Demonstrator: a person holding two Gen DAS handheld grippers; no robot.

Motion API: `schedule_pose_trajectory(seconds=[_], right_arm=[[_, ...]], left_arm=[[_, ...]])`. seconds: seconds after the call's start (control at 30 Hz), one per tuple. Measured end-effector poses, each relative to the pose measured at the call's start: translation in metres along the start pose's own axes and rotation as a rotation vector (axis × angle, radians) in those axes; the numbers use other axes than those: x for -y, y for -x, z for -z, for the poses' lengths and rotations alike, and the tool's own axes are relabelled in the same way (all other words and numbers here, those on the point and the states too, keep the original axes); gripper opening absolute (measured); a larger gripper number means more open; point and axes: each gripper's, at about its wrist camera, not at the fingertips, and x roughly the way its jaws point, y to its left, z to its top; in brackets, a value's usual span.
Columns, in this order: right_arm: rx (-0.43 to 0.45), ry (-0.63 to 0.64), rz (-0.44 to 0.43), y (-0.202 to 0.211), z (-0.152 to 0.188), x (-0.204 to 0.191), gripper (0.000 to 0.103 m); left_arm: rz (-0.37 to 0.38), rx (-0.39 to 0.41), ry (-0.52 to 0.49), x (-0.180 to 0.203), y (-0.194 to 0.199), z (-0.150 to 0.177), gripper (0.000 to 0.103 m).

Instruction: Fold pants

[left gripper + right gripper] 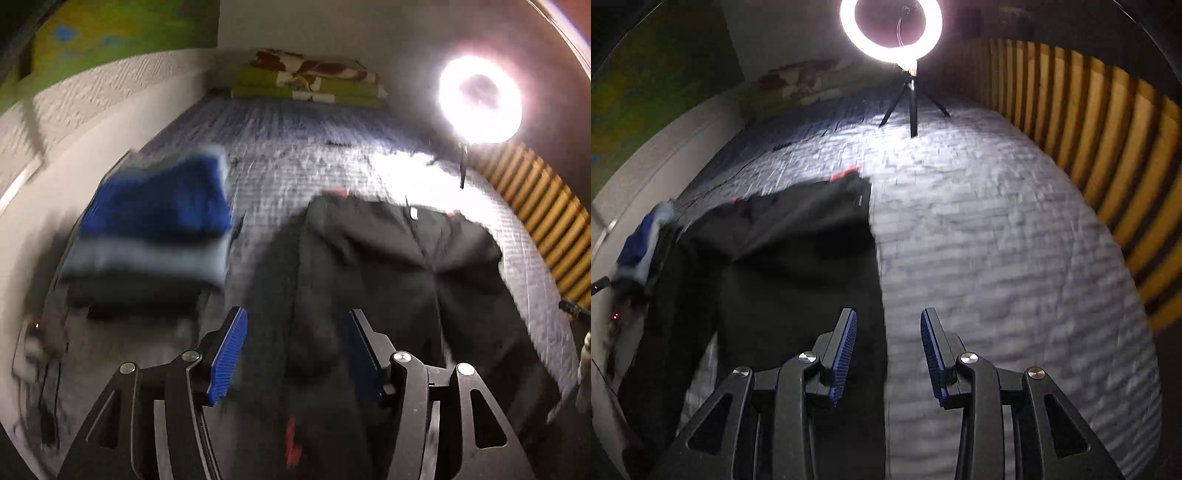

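Black pants (388,258) lie spread on a grey-blue quilted bed cover (295,166), waistband with red tabs at the far end. My left gripper (297,314) hovers above the pants with its blue pads apart; dark cloth shows below the gap, and nothing is pinched. In the right wrist view the pants (798,258) fill the left half, and their straight right edge runs down toward my right gripper (888,314). That gripper is open above this edge, its left pad over cloth and its right pad over bare cover (997,258). Both views are blurred.
A stack of folded blue and grey clothes (159,221) sits left of the pants by the wall. A ring light on a tripod (890,26) stands at the far end. Folded blankets (310,79) lie at the head. A slatted wooden rail (1108,147) borders the right side.
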Motion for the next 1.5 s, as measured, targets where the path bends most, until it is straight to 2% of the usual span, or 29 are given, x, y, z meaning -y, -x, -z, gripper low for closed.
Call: schedule_pose_trajectory(seconds=[0.13,0.3,0.47,0.6,0.67,0.7,0.73,0.77,0.8,0.83,0.97,1.07,1.1,1.23,1.27,1.4,1.47,1.5], right_arm=[[-0.034,-0.008,-0.048,0.022,0.053,-0.005,0.033],[-0.049,0.062,-0.107,0.042,0.100,-0.042,0.033],[-0.098,0.131,-0.205,0.035,0.127,-0.100,0.034],[-0.141,0.169,-0.271,0.016,0.141,-0.154,0.035],[-0.149,0.193,-0.307,0.004,0.143,-0.185,0.037],[-0.153,0.195,-0.313,-0.005,0.143,-0.201,0.037],[-0.159,0.190,-0.322,-0.011,0.143,-0.210,0.037],[-0.176,0.183,-0.338,-0.021,0.142,-0.222,0.038],[-0.191,0.173,-0.345,-0.030,0.141,-0.231,0.038],[-0.214,0.153,-0.351,-0.042,0.140,-0.242,0.038],[-0.280,0.092,-0.359,-0.077,0.140,-0.269,0.038],[-0.316,0.064,-0.366,-0.096,0.143,-0.285,0.038],[-0.299,0.069,-0.360,-0.097,0.143,-0.290,0.038],[-0.303,0.145,-0.330,-0.100,0.142,-0.309,0.012],[-0.307,0.152,-0.351,-0.098,0.140,-0.309,0.002],[-0.264,0.133,-0.369,-0.079,0.124,-0.295,0.002],[-0.246,0.159,-0.378,-0.071,0.119,-0.291,0.002],[-0.240,0.186,-0.370,-0.065,0.119,-0.290,0.006]], left_arm=[[-0.016,-0.062,0.066,-0.025,0.023,0.069,0.067],[0.000,-0.173,0.181,-0.059,0.022,0.151,0.069],[-0.008,-0.258,0.211,-0.065,0.006,0.205,0.069],[-0.011,-0.302,0.183,-0.055,-0.009,0.234,0.069],[-0.018,-0.304,0.168,-0.050,-0.012,0.242,0.061],[-0.037,-0.306,0.154,-0.046,-0.015,0.247,0.049],[-0.056,-0.285,0.142,-0.043,-0.012,0.248,0.043],[-0.058,-0.276,0.135,-0.039,-0.015,0.248,0.038],[-0.040,-0.268,0.142,-0.037,-0.013,0.249,0.022],[-0.031,-0.267,0.150,-0.036,-0.011,0.249,0.016],[-0.048,-0.255,0.159,-0.036,-0.004,0.250,0.004],[-0.026,-0.242,0.194,-0.043,0.003,0.249,0.002],[-0.024,-0.234,0.199,-0.044,0.008,0.249,0.002],[-0.021,-0.204,0.203,-0.045,0.025,0.244,0.001],[-0.024,-0.191,0.202,-0.045,0.031,0.242,0.001],[-0.062,-0.139,0.204,-0.056,0.058,0.234,0.001],[-0.126,-0.153,0.189,-0.059,0.059,0.232,0.000],[-0.155,-0.185,0.175,-0.061,0.055,0.233,0.000]])
